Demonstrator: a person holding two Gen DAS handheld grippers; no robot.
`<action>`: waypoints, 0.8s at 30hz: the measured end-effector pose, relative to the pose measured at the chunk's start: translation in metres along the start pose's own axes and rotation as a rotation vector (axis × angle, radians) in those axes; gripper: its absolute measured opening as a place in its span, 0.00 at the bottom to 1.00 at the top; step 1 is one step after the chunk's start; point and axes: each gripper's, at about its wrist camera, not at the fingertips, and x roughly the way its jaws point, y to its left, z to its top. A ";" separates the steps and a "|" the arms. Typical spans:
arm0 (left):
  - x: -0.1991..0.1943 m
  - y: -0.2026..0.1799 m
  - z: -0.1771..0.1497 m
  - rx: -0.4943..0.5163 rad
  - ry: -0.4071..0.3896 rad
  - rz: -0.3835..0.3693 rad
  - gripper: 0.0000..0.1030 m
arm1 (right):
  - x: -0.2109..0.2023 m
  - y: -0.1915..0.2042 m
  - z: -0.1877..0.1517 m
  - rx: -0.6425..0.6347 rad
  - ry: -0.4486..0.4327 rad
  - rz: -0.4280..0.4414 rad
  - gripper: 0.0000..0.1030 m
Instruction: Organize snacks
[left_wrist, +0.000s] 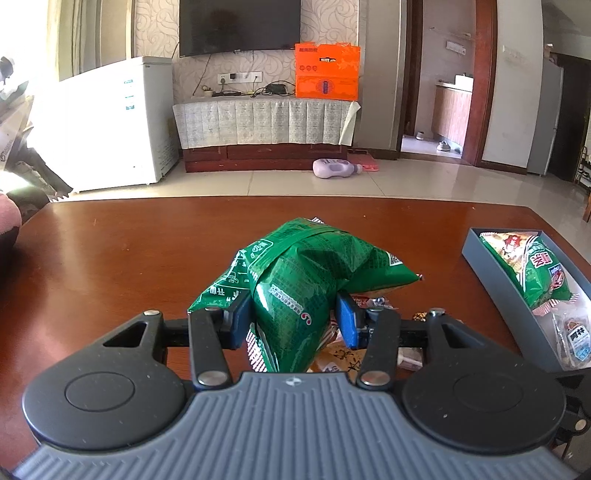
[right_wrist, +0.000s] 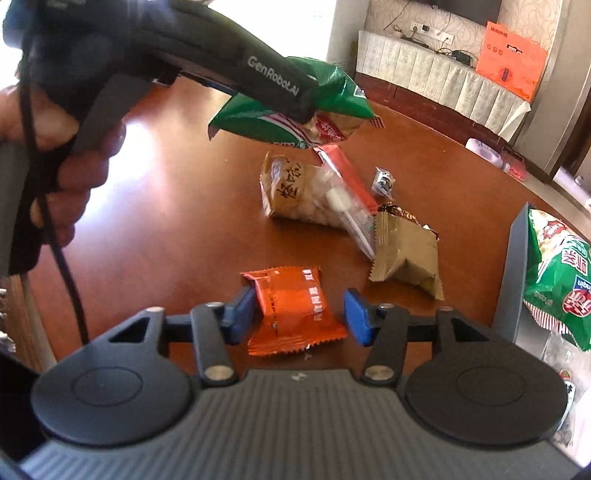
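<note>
Left wrist view: the left gripper (left_wrist: 295, 321) is clamped on a green snack bag (left_wrist: 306, 273) held above the table (left_wrist: 110, 240); the grey box (left_wrist: 491, 273) lies to its right

Right wrist view: the right gripper (right_wrist: 299, 315) straddles an orange packet (right_wrist: 291, 310), left pad touching, right pad apart, packet's length running along the fingers

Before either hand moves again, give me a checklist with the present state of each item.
1. Left gripper clamped on the green bag: ok.
2. Green bag lifted clear of the table: ok, seen from the right wrist.
3. Orange packet between the right gripper fingers: ok.
4. Right fingers pressing the packet on both sides: not ok, a gap shows at one finger.
5. Room in the grey box for the green bag: cannot tell.
</note>
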 end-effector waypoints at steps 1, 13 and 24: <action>0.000 0.002 0.000 -0.004 0.000 0.003 0.52 | -0.001 0.000 0.001 0.000 0.001 -0.009 0.40; -0.011 -0.018 -0.001 -0.011 -0.027 0.018 0.52 | -0.046 -0.015 0.002 0.054 -0.125 -0.067 0.40; -0.029 -0.047 0.003 0.005 -0.060 -0.017 0.52 | -0.080 -0.034 -0.007 0.115 -0.192 -0.106 0.40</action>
